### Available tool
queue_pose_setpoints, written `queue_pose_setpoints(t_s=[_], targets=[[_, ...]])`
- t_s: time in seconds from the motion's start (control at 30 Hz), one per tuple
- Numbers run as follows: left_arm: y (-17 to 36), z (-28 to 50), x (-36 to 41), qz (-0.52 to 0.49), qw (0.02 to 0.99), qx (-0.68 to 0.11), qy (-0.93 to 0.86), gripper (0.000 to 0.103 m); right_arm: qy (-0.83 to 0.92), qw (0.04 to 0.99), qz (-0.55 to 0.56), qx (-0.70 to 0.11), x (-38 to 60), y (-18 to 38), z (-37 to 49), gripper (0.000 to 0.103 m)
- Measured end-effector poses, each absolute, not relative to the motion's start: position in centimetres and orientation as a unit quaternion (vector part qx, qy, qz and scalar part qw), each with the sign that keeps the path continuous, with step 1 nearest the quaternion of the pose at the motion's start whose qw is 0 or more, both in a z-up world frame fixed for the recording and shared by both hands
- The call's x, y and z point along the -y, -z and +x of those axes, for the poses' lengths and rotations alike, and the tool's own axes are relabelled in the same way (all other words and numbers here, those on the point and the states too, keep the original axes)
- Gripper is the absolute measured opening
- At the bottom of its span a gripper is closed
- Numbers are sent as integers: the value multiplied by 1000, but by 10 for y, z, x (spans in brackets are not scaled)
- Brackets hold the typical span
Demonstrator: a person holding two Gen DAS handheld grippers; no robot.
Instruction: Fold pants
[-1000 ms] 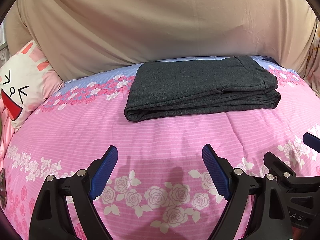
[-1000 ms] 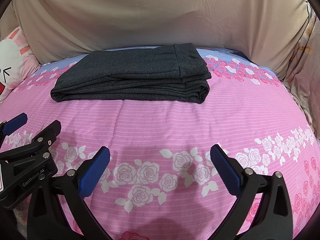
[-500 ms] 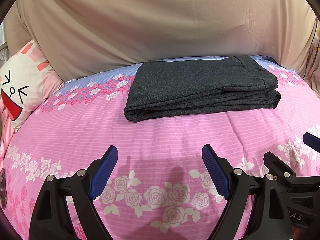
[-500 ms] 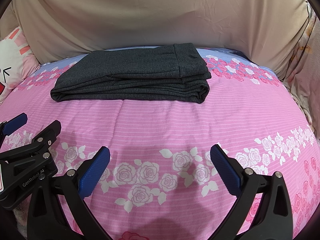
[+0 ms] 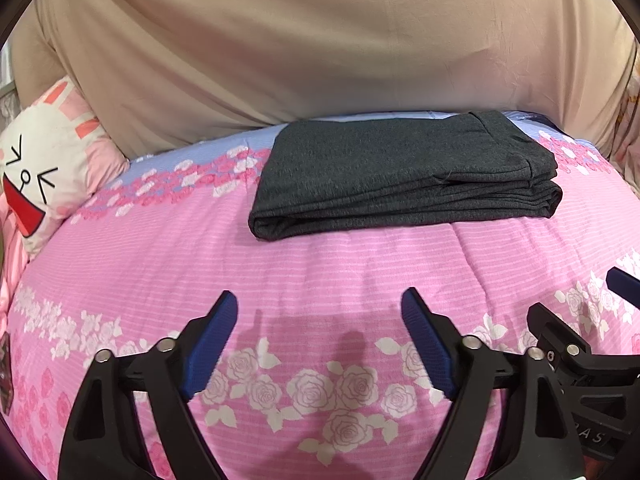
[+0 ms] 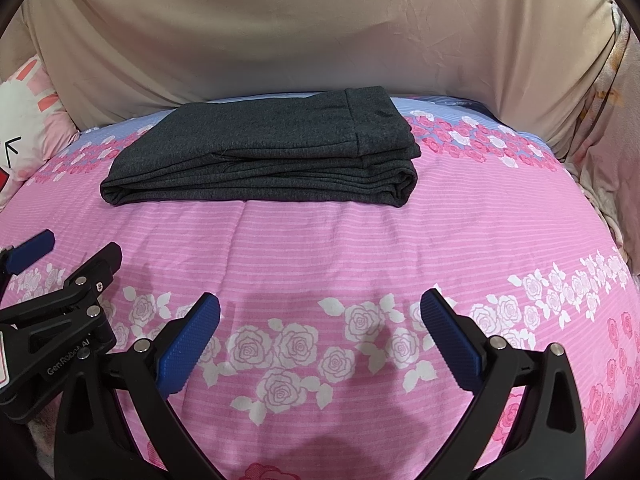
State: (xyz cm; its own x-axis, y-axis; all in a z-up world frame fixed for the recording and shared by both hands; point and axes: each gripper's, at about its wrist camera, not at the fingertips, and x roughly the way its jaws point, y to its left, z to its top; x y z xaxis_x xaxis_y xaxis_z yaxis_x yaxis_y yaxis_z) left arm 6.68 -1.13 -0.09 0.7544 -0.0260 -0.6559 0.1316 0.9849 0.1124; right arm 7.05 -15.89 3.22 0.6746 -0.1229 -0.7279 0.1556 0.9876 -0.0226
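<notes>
Dark grey pants (image 5: 400, 176) (image 6: 260, 160) lie folded into a flat rectangular stack on the far part of the pink rose-print quilt (image 5: 320, 260) (image 6: 320, 248). My left gripper (image 5: 319, 300) hovers over the quilt, well short of the pants. Its blue-padded jaws are wide apart and closing, with nothing between them. My right gripper (image 6: 321, 300) is beside it on the right, also short of the pants, open and holding nothing. Each wrist view catches the other gripper at its edge.
A beige sheet (image 5: 320, 48) hangs as a wall behind the bed. A white and pink cartoon-face pillow (image 5: 44, 168) leans at the far left. Pale floral fabric (image 6: 600, 128) bunches at the right edge of the quilt.
</notes>
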Motion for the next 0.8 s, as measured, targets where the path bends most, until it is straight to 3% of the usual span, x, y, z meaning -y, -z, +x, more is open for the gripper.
queue_pose_setpoints(t_s=[0.8], targets=[[-4, 61, 0, 63, 941, -331, 45, 79, 77, 916, 24, -394, 160, -33, 68, 98]])
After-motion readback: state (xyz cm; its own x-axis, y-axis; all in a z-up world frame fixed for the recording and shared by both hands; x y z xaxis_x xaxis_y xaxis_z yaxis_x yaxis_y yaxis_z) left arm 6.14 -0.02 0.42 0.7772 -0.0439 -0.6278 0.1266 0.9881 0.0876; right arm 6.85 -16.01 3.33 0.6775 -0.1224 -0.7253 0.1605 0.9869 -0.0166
